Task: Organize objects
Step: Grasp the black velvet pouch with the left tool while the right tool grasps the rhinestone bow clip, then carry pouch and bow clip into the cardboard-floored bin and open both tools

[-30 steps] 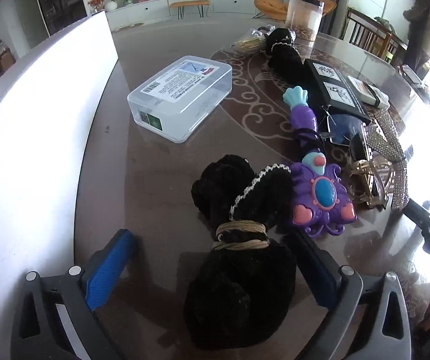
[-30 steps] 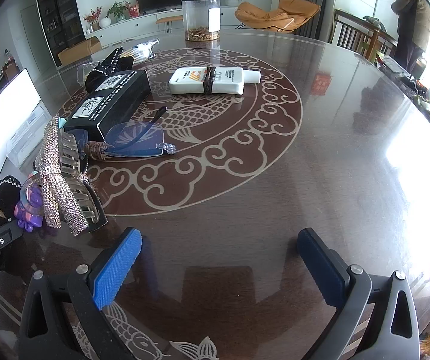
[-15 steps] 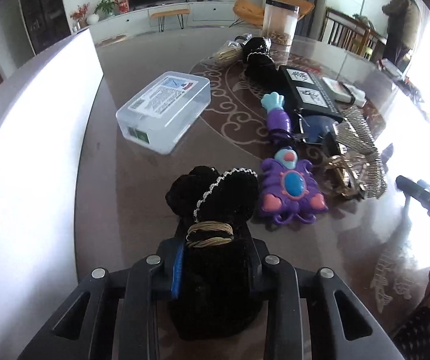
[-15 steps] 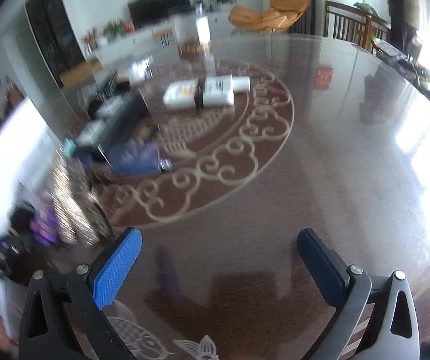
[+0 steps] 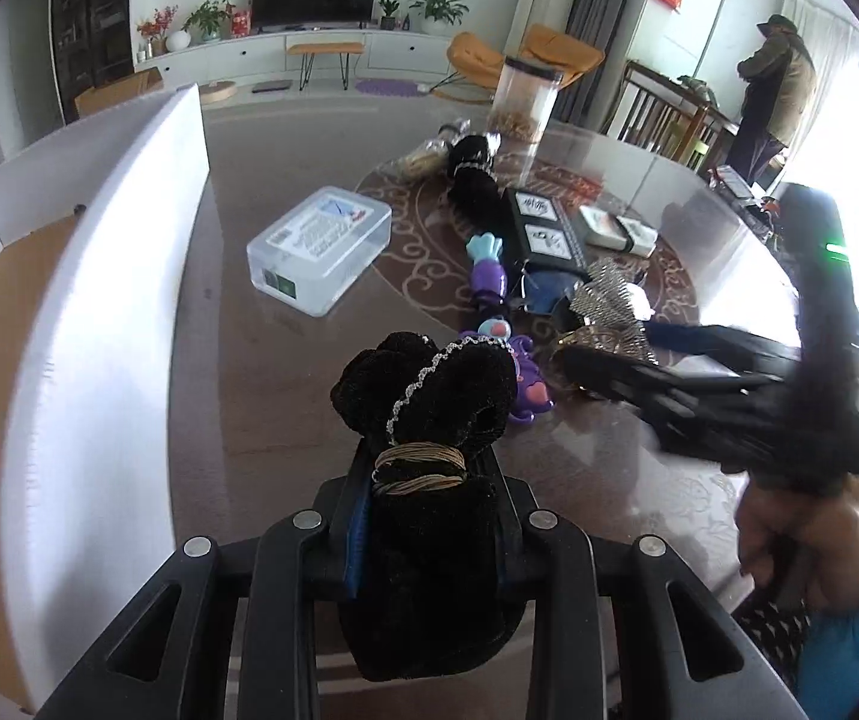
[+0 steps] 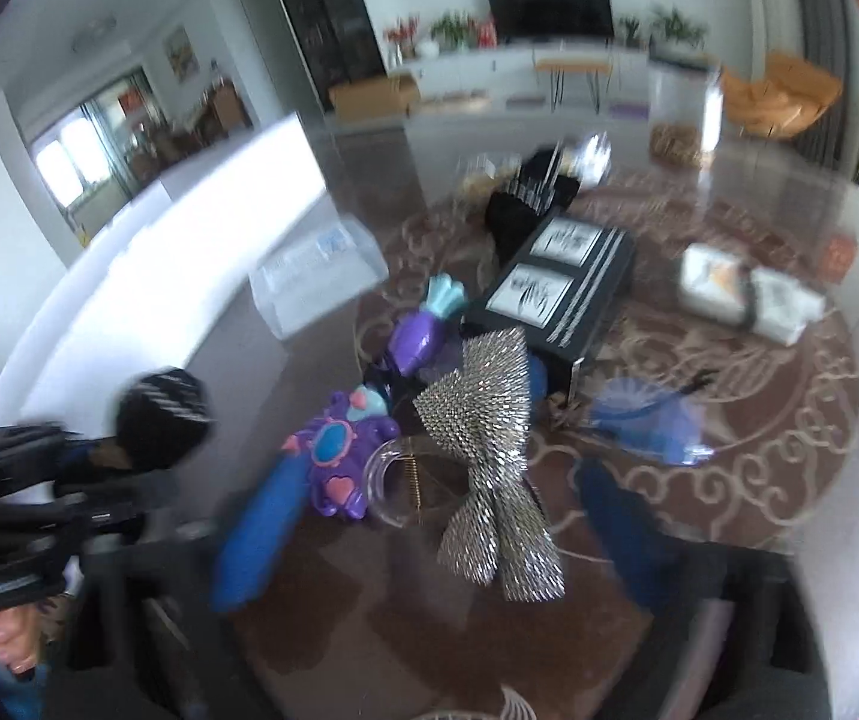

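Observation:
My left gripper (image 5: 426, 516) is shut on a black velvet pouch (image 5: 429, 420) tied with tan cord and holds it above the table, beside the white box wall (image 5: 111, 276). The pouch also shows in the right wrist view (image 6: 159, 417). My right gripper (image 6: 429, 510) is open, its blue fingers (image 6: 255, 534) on either side of a silver rhinestone bow clip (image 6: 489, 444) on the table. It also shows in the left wrist view (image 5: 699, 372). A purple toy (image 6: 339, 456) lies just left of the clip.
On the table lie a clear plastic case (image 5: 321, 249), a black flat box (image 5: 540, 228), a second black pouch (image 5: 477, 180), a blue fan (image 6: 651, 426), a white bottle (image 6: 747, 294) and a tall jar (image 5: 525, 99). A person (image 5: 777, 84) stands far right.
My left gripper closed on the black pouch and lifted it. My right gripper swung left and down toward the silver bow clip; its view is blurred.

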`<state>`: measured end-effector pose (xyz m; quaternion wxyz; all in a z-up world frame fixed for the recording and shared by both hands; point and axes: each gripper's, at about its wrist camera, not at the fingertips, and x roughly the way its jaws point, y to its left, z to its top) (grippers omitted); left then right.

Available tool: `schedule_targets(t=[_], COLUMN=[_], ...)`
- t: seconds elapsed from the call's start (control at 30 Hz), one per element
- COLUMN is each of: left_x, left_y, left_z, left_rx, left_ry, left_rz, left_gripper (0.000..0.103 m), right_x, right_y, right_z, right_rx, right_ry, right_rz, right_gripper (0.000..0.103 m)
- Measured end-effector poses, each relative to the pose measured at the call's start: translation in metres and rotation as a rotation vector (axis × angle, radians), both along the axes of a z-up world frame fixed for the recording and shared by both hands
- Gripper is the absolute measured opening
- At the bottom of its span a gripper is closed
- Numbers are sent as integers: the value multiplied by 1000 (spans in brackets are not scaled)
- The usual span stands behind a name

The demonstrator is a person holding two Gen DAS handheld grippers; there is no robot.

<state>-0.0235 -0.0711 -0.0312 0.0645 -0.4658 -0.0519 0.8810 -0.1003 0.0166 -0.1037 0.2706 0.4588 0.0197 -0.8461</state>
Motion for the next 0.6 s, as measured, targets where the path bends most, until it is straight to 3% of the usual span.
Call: schedule_targets(t=[0.13,0.27,0.43,0.6], left_x=[18,35,50,55], left_y=[-11,-23,-43,-64], left_z=[9,26,58,68], left_rx=[23,61,64,80], left_ry=[14,33,102,117], left_rz=[-2,-12,-8,28], left_gripper=[30,30,30,30], right_x=[-2,19,37,25], right_y=[3,16,10,67], right_z=[3,18,48,19], right_rx=[18,-38,-52,-493], right_ry=[-45,-79,-58,-306], right_rz=[-31,-77,-77,-206], right_gripper=[55,55,55,55])
